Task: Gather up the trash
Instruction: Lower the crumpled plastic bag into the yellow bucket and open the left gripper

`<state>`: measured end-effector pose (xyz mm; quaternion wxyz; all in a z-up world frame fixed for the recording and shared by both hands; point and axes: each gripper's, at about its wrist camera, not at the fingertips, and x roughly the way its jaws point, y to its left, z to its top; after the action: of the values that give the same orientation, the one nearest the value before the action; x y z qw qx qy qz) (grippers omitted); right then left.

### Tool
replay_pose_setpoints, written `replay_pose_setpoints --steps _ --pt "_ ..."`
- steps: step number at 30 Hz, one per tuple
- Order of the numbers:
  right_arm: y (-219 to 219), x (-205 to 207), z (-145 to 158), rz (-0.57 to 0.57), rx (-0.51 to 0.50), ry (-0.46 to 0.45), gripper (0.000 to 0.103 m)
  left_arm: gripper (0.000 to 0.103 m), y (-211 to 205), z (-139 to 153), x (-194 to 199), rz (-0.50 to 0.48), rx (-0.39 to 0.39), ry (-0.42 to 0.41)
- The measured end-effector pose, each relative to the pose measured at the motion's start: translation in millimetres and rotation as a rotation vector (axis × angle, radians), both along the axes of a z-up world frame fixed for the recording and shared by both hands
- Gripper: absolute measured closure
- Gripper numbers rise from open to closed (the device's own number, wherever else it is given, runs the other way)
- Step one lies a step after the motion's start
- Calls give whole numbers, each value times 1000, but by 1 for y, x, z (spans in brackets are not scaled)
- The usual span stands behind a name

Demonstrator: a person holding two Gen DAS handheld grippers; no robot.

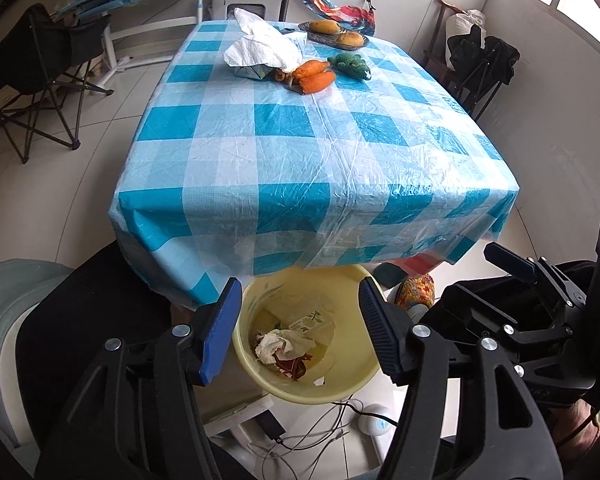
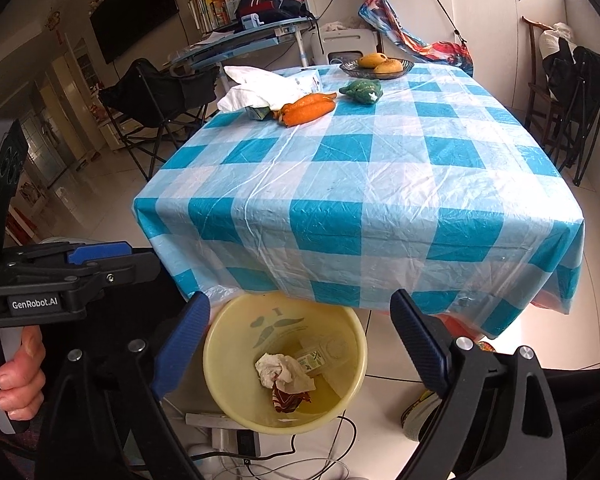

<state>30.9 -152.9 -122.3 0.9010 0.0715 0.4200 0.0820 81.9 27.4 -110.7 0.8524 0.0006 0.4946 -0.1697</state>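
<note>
A yellow trash bin (image 1: 352,384) (image 2: 220,396) stands on the floor at the table's near edge. It holds a crumpled white tissue (image 1: 278,344) (image 2: 282,372), a red wrapper (image 1: 290,368) (image 2: 288,398) and a small carton (image 1: 310,320) (image 2: 314,358). My left gripper (image 1: 300,328) is open and empty, above the bin. My right gripper (image 2: 304,348) is open and empty, also above the bin. The right gripper also shows in the left wrist view (image 1: 540,280); the left gripper shows at the left of the right wrist view (image 2: 80,268).
The table wears a blue-and-white checked cloth (image 1: 300,140) (image 2: 360,168). At its far end lie a white tissue pile on a box (image 1: 260,50) (image 2: 260,90), toy carrots (image 1: 312,76) (image 2: 306,109), a green toy (image 1: 350,65) (image 2: 362,90) and a fruit bowl (image 1: 336,34) (image 2: 380,65). Cables (image 1: 320,436) lie under the bin; folding chairs flank the table.
</note>
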Motion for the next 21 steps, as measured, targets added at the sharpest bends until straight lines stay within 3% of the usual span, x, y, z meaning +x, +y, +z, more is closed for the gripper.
replay_pose_setpoints --steps 6,10,16,21 --pt "-1 -4 11 -61 -101 -58 10 36 17 16 -2 77 10 -68" --pt "-5 -2 14 -77 -116 -62 9 30 33 29 -4 128 -3 -120" --pt "-1 -3 16 -88 -183 -65 9 29 52 29 -3 187 -27 -117" --pt "4 -1 14 -119 -280 -56 7 28 54 24 -6 194 -1 -116"
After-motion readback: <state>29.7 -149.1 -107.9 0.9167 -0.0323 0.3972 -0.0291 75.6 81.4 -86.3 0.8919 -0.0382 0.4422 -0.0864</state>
